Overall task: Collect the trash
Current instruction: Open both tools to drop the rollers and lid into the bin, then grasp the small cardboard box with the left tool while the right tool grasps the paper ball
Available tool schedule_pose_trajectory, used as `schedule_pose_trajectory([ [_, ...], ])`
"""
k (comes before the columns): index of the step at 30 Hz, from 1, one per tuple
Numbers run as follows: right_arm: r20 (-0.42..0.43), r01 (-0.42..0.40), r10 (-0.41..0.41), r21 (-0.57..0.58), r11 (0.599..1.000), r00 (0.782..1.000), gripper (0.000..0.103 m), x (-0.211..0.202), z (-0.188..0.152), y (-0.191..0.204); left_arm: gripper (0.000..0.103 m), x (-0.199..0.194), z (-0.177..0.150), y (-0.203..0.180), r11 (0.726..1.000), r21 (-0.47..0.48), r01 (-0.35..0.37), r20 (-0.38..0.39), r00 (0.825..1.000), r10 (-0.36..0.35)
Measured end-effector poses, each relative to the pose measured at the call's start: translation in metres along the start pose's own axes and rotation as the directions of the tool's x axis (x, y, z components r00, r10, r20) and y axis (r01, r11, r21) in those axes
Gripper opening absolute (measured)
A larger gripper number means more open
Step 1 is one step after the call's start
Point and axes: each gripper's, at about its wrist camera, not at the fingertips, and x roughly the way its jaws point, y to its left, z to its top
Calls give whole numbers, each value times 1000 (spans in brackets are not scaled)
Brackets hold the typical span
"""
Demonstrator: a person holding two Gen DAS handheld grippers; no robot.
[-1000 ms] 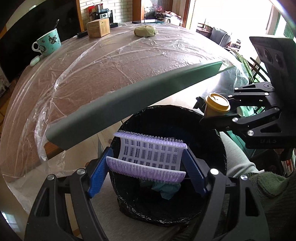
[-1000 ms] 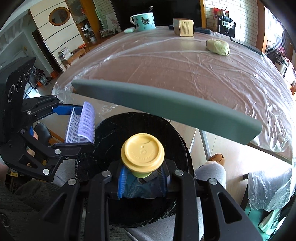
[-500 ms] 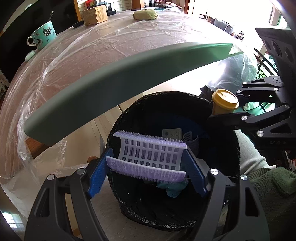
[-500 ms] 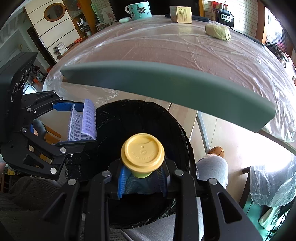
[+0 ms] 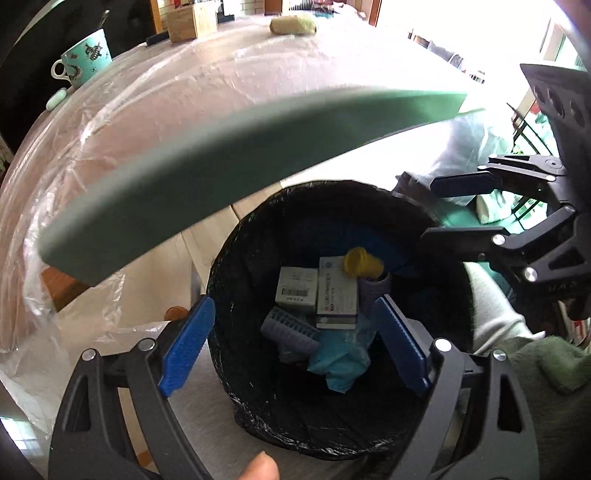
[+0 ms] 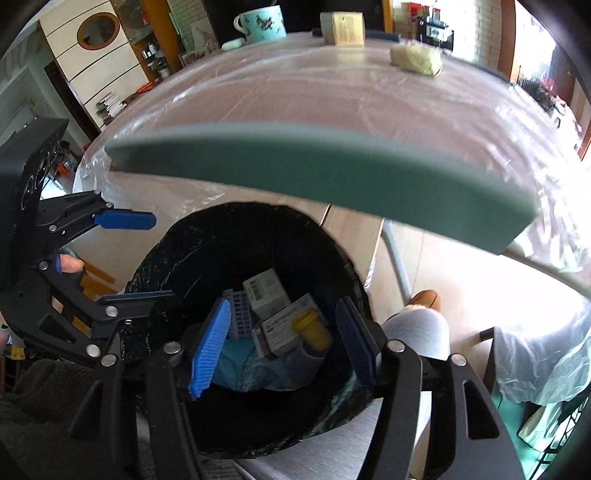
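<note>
A black-lined trash bin (image 5: 439,243) (image 6: 207,258) sits below the table edge. Inside lie a yellow-lidded cup (image 5: 362,263) (image 6: 312,329), a purple plastic grid (image 5: 290,329) (image 6: 240,314), white boxes (image 5: 297,286) (image 6: 266,289) and a blue wrapper (image 5: 338,363). My left gripper (image 5: 293,345) (image 6: 127,258) is open and empty over the bin. My right gripper (image 6: 282,345) (image 5: 448,208) is open and empty over the bin's right side.
A grey-green foam strip (image 5: 221,155) (image 6: 314,181) lies along the plastic-covered table's (image 5: 177,96) near edge above the bin. At the far side of the table are a teal mug (image 5: 86,55), a cardboard box (image 5: 190,22) and a yellowish lump (image 5: 293,26).
Both grippers opened. The purple grid dropped from my left gripper and the yellow-lidded cup from my right gripper; both now lie in the bin.
</note>
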Motion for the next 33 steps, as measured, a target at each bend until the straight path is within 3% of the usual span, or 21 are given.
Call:
schedule_pose_trajectory([
  [2, 53, -5, 5, 4, 1000, 999, 62, -17, 5, -3, 89, -18, 4, 0, 1000, 6, 14, 44, 999, -15],
  [5, 161, 28, -27, -3, 1000, 987, 80, -46, 17, -6, 90, -63, 16, 1, 999, 17, 37, 176, 984, -40],
  [7, 245, 69, -66, -2, 998, 967, 92, -65, 33, -12, 102, -97, 31, 8, 999, 14, 41, 299, 953, -44],
  [10, 316, 112, -112, 18, 994, 942, 95, -77, 64, -24, 102, -127, 63, 24, 1000, -10, 20, 446, 895, -13],
  [12, 330, 131, -142, 54, 990, 933, 96, -74, 90, -37, 102, -131, 88, 36, 999, -41, -31, 473, 880, 47],
  [14, 326, 124, -144, 82, 989, 934, 96, -65, 113, -52, 102, -124, 117, 50, 996, -54, -78, 456, 885, 94],
  [19, 246, 165, -197, 146, 975, 949, 95, -22, 165, -87, 102, -76, 191, 86, 991, -37, -132, 366, 921, 136],
  [26, 157, 197, -220, 148, 969, 963, 82, 23, 201, -104, 102, -3, 264, 124, 995, -37, -96, 266, 958, 102],
  [33, 96, 151, -170, 182, 972, 981, 72, 42, 212, -112, 102, 47, 302, 144, 992, -44, -117, 225, 967, 124],
])
